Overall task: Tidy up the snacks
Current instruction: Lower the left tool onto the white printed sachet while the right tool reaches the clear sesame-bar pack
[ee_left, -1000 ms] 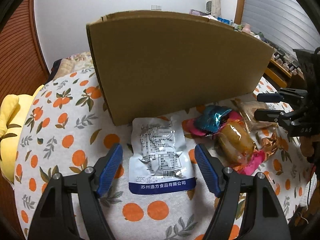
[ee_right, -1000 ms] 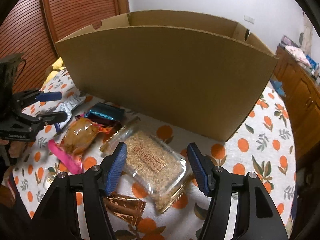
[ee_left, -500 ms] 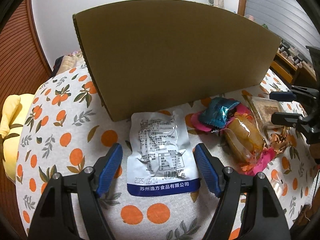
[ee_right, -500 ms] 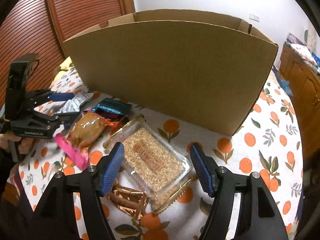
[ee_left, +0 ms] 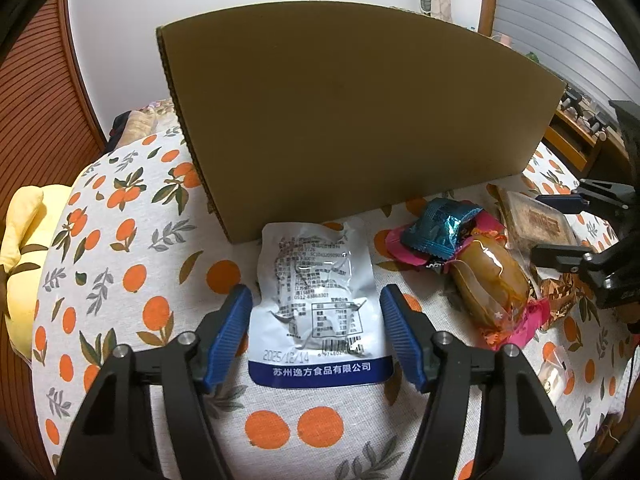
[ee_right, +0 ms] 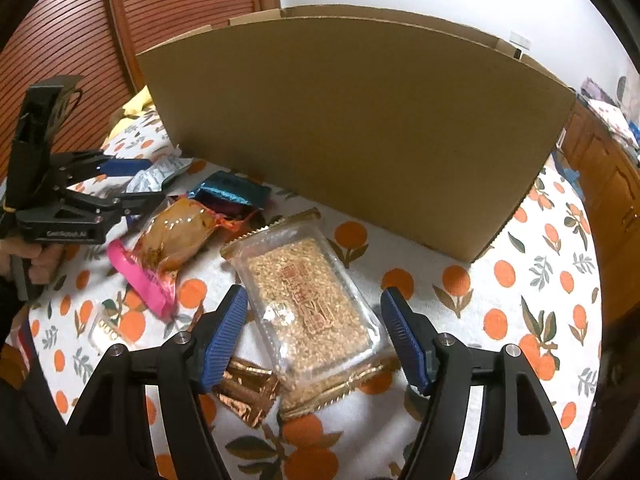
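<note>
You can read "2025/12/14" and "苏州逸方食品有限公司" on the white pouch (ee_left: 316, 304), and "GenRobot.AI" on the left gripper (ee_right: 132, 184).

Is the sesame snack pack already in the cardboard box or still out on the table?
Out. The sesame snack pack lies flat on the orange-print tablecloth in front of the cardboard box, between the open right gripper's fingers.

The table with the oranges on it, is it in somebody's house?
Probably yes, a room at home. The orange-print tablecloth, the wooden slatted door and wooden cabinets look homely, and snacks lie by a cardboard box.
</note>
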`<state>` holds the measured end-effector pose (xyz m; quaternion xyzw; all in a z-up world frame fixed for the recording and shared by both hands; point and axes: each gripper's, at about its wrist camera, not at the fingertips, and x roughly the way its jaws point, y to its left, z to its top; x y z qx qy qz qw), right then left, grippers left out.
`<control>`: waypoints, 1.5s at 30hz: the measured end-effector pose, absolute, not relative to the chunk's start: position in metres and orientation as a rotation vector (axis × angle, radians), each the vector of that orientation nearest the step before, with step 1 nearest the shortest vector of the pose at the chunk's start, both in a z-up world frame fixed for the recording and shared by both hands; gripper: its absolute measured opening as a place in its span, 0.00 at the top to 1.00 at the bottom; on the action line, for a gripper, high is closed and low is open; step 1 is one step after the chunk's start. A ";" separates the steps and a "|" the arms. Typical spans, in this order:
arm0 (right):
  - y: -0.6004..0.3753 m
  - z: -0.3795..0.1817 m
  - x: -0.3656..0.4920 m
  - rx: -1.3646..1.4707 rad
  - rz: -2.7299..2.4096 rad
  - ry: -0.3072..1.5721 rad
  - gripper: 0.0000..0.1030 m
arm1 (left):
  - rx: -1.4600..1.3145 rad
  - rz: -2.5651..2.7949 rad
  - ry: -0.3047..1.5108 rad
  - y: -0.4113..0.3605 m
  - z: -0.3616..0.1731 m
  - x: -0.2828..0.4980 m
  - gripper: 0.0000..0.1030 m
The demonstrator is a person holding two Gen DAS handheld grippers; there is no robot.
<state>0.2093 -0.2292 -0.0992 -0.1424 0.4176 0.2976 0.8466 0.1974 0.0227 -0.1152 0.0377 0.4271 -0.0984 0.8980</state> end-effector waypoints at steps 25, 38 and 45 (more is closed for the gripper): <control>-0.221 -0.110 0.210 -0.329 0.598 0.857 0.17 | 0.076 -0.218 0.855 0.036 -0.109 0.177 0.40; -0.221 -0.110 0.210 -0.331 0.593 0.856 0.15 | 0.117 -0.234 0.903 0.020 -0.113 0.181 0.37; -0.220 -0.110 0.210 -0.332 0.592 0.856 0.15 | 0.097 -0.216 0.921 0.017 -0.112 0.196 0.33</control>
